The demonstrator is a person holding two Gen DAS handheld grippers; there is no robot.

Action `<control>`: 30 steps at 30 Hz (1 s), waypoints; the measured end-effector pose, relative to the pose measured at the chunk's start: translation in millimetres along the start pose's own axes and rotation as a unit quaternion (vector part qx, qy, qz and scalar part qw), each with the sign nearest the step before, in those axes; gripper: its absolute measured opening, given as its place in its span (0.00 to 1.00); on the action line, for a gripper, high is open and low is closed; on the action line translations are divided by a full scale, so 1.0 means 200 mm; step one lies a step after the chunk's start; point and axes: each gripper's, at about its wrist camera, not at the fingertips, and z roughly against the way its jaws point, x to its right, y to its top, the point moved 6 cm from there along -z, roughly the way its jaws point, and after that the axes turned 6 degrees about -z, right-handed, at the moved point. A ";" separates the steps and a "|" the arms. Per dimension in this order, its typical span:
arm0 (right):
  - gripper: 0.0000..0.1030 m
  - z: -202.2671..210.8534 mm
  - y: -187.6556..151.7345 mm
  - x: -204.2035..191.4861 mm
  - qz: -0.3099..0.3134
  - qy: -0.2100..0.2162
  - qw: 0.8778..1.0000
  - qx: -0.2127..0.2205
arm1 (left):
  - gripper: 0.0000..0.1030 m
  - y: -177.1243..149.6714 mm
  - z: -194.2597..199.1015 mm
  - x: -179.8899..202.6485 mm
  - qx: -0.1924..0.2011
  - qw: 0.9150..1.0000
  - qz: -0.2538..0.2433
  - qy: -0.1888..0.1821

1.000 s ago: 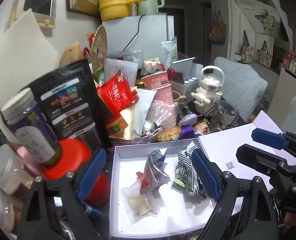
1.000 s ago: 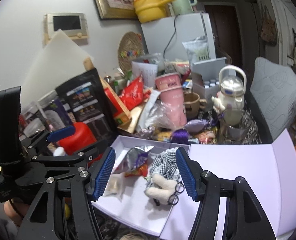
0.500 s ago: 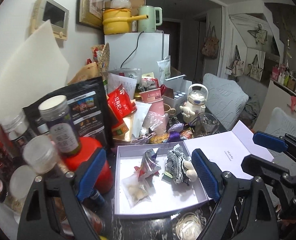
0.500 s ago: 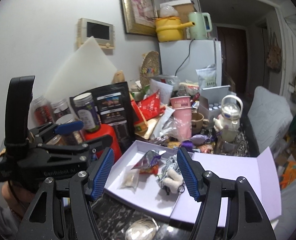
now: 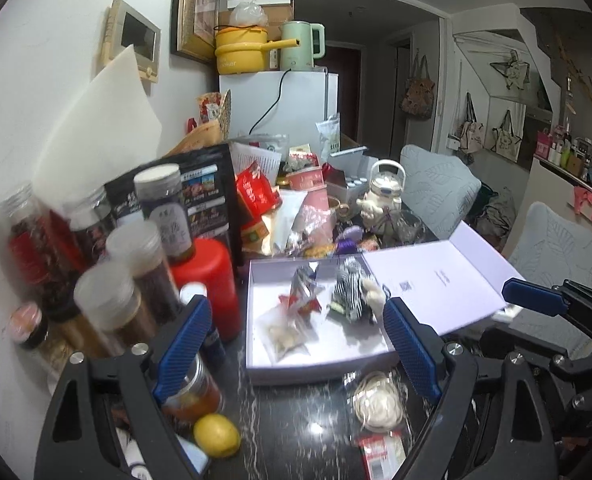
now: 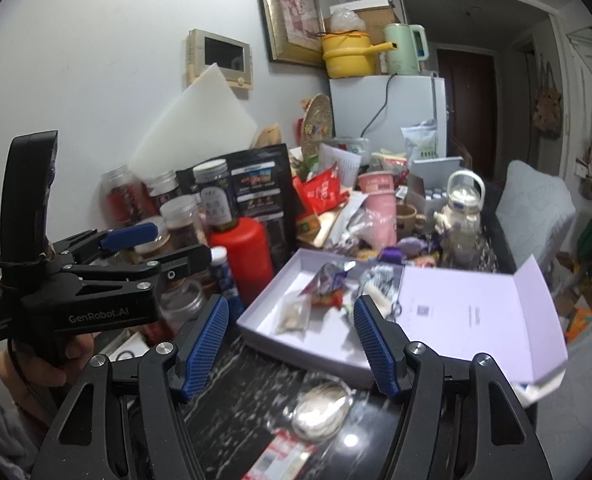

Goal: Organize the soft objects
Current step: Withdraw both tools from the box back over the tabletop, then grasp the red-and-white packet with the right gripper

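A shallow white box (image 5: 320, 364) (image 6: 264, 334) sits on the dark marble table with its lid (image 5: 432, 276) (image 6: 468, 312) folded out to the right. Inside lie a checked plush toy (image 5: 352, 290) (image 6: 376, 284), a silver foil snack bag (image 5: 302, 280) (image 6: 330, 276) and a clear packet (image 5: 284, 334) (image 6: 294, 314). My left gripper (image 5: 292, 344) hangs open in front of the box, nothing between its blue pads. My right gripper (image 6: 292, 344) is also open and empty, back from the box's near edge. The left gripper (image 6: 152, 248) shows at the left of the right wrist view.
Jars (image 5: 164, 208), a red canister (image 5: 208, 276) and snack bags crowd the left and back. A lemon (image 5: 216, 434), a plastic-wrapped white bundle (image 5: 376, 400) (image 6: 320, 408) and a red-and-white label (image 5: 380, 456) lie on the near table. A teapot (image 5: 384, 192) stands behind the box.
Both grippers have pulled back and slightly up from the box, which now looks smaller and farther. The near table with the lemon and wrapped bundle has come into view.
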 end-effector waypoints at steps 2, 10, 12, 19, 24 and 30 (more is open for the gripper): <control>0.64 0.02 -0.06 0.00 -0.009 -0.006 1.000 -0.006 | 0.86 -0.05 0.01 0.01 -0.008 1.000 0.002 -0.003; 0.64 0.10 -0.27 0.03 -0.036 -0.027 0.999 -0.030 | 0.86 -0.28 0.03 0.04 -0.049 0.998 0.018 -0.018; 0.64 0.10 -0.32 0.04 -0.042 -0.034 0.998 -0.039 | 0.86 -0.35 0.03 0.05 -0.059 0.998 0.018 -0.019; 0.64 0.07 -0.54 0.06 -0.062 -0.055 0.994 -0.068 | 0.86 -0.58 -0.01 0.08 -0.094 0.994 0.034 -0.033; 0.64 0.02 -0.67 0.04 -0.060 -0.064 0.993 -0.084 | 0.86 -0.71 -0.06 0.10 -0.121 0.991 0.040 -0.042; 0.64 -0.07 -0.82 0.03 -0.075 -0.052 0.989 -0.117 | 0.86 -0.82 -0.09 0.11 -0.137 0.987 0.060 -0.055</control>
